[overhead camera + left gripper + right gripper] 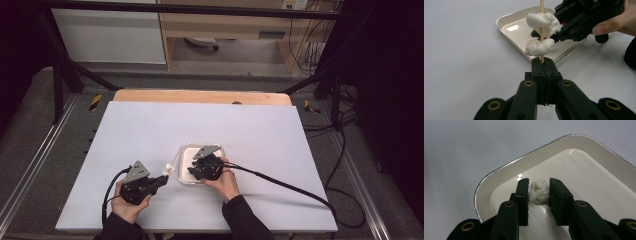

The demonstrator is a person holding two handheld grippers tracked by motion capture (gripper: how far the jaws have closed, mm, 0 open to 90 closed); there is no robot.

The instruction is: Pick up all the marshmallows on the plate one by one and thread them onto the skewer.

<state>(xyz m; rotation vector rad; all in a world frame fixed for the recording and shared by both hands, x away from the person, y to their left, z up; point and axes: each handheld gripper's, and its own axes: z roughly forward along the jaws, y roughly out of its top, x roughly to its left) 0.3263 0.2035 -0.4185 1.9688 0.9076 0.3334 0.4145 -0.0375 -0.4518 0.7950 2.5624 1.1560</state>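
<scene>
glossy white enamel tray (499, 177) with metal rim, fluffy white lumps (541, 21) on a smooth wooden skewer (542, 7).

- This looks like a lab or recording workspace, not a home.
- The table (150, 130) is covered with a plain pale sheet, and a bare wooden edge (200, 96) shows at its far side.
- Black metal frame bars (65, 70) rise at the left and right and cross the far top.
- Loose cables (345, 150) trail over the grey floor on the right.
- Far off stand a white cabinet (110, 35) and a light wooden unit (225, 25), with hanging wires (307, 50) at the far right.
</scene>
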